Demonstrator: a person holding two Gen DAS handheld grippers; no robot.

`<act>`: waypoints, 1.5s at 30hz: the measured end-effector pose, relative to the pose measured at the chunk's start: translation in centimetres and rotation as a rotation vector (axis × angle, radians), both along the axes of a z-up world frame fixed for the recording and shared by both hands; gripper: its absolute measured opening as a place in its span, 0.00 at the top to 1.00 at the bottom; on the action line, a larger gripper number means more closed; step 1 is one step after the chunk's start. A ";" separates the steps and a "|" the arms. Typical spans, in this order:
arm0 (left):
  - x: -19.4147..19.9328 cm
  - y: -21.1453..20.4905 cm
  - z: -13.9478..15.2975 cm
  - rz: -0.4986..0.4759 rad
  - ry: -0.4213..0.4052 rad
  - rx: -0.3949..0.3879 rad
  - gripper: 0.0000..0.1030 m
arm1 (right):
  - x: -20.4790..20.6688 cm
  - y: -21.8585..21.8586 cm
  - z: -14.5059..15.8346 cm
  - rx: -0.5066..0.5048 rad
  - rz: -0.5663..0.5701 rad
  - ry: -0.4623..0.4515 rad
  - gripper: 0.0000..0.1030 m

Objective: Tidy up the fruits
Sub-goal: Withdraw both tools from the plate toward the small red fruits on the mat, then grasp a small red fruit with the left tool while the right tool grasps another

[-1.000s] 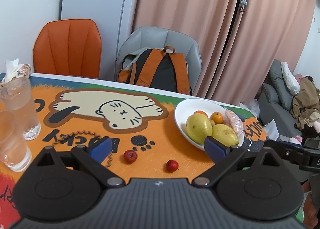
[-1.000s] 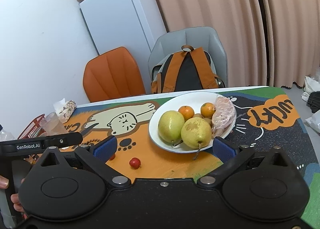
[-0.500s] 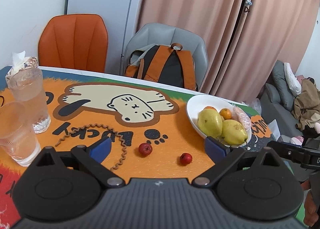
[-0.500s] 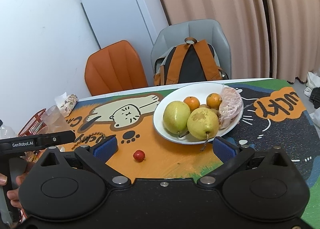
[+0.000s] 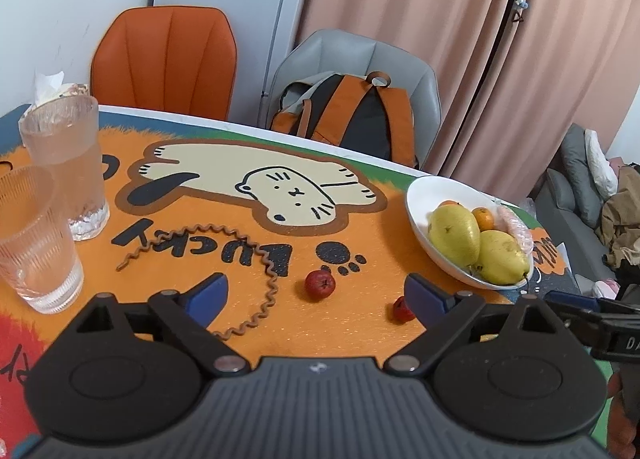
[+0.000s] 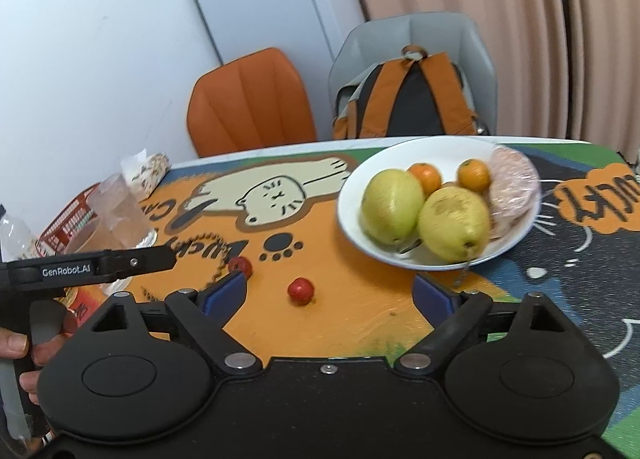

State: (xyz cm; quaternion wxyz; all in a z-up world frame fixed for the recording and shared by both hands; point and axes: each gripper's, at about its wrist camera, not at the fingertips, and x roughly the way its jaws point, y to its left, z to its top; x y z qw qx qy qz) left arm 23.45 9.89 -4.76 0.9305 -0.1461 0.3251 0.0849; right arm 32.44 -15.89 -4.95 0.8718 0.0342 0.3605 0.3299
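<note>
Both jaws just narrowing, empty: left gripper (image 5: 314, 293) and right gripper (image 6: 330, 295) stand wide over bare orange mat (image 6: 352, 323) holding 2 red fruits (image 6: 300, 291), white bowl (image 6: 400, 157) near table's far edge, lettering "LUCKY" (image 6: 596, 201), "GenRobot.AI" (image 6: 66, 271).

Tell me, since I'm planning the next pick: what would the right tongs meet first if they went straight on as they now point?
Probably the small round red fruit lying on the orange cartoon tablecloth, between the open right tongs, though depth is hard to judge.
</note>
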 end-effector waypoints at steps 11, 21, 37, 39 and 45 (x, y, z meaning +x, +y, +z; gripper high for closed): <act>1.3 1.4 -2.0 0.026 0.019 -0.024 0.16 | 0.9 3.3 -2.0 -0.036 0.074 0.031 0.27; 2.3 2.0 -3.5 0.025 0.052 -0.027 0.25 | 2.2 6.8 -4.3 -0.058 0.126 0.074 0.33; 3.2 3.0 -4.7 0.018 0.058 -0.035 0.29 | 2.9 8.3 -5.9 -0.098 0.158 0.073 0.78; 3.3 3.0 -4.8 0.011 0.052 -0.041 0.31 | 2.9 8.1 -5.7 -0.092 0.153 0.070 0.78; 4.2 3.2 -5.0 -0.006 0.048 -0.057 0.38 | 3.0 7.1 -4.8 -0.089 0.123 0.046 0.78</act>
